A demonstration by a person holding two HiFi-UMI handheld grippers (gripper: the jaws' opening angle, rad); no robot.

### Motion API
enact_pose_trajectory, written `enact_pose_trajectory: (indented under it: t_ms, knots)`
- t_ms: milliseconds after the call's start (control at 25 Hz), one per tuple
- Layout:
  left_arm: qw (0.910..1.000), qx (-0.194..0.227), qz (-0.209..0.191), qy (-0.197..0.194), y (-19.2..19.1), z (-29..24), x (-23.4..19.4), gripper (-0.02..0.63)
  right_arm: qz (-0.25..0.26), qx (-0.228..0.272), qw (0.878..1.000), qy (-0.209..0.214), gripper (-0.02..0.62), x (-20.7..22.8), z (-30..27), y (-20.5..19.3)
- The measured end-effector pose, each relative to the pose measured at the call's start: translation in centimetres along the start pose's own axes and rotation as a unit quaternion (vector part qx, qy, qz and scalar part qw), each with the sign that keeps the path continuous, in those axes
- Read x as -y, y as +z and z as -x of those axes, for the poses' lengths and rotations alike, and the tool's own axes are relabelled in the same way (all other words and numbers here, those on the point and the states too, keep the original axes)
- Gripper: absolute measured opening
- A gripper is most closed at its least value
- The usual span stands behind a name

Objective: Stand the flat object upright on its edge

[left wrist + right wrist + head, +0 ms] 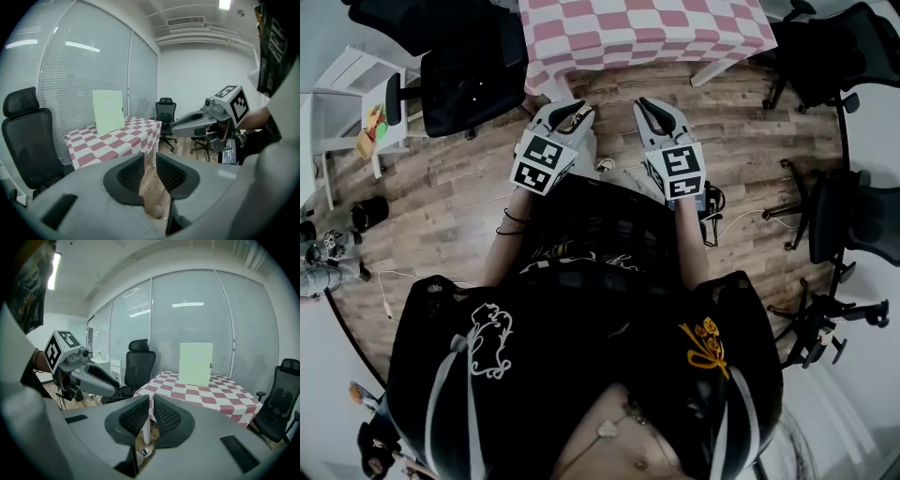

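While the left gripper (150, 164) and right gripper (151, 404) are clenched empty, the pale panel (195, 364) looks light, stiff, best pinched at its top edge.

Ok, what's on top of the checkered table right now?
One pale flat panel stands upright on the checkered table. Its back, and whatever may prop it there, is covered by the panel itself.

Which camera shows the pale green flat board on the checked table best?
Right gripper view: the pale green flat board stands upright, faced nearly square-on. Left gripper view shows the board at an angle. Head view misses it.
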State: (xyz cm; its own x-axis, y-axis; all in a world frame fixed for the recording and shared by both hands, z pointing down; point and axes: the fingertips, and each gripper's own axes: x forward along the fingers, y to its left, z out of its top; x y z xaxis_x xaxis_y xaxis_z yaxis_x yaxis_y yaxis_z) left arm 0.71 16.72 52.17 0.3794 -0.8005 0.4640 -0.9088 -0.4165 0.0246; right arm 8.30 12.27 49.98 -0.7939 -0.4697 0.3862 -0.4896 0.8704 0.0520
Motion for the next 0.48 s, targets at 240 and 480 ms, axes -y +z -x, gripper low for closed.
enact_pose_trajectory:
  t_ms: [240, 480]
  knots:
    - [0.9999, 0.000, -0.013, -0.006, 0.6, -0.5, 0.5, 0.089, -0.004, 0.010, 1.000, -0.003, 0.035, 0.5, 0.2, 0.2]
    - [0.9995, -0.007, -0.024, -0.018, 1.0, -1.3, 1.7, 0.089, -0.007, 0.009, 1.000, -0.006, 0.035, 1.1, 0.8, 0.1]
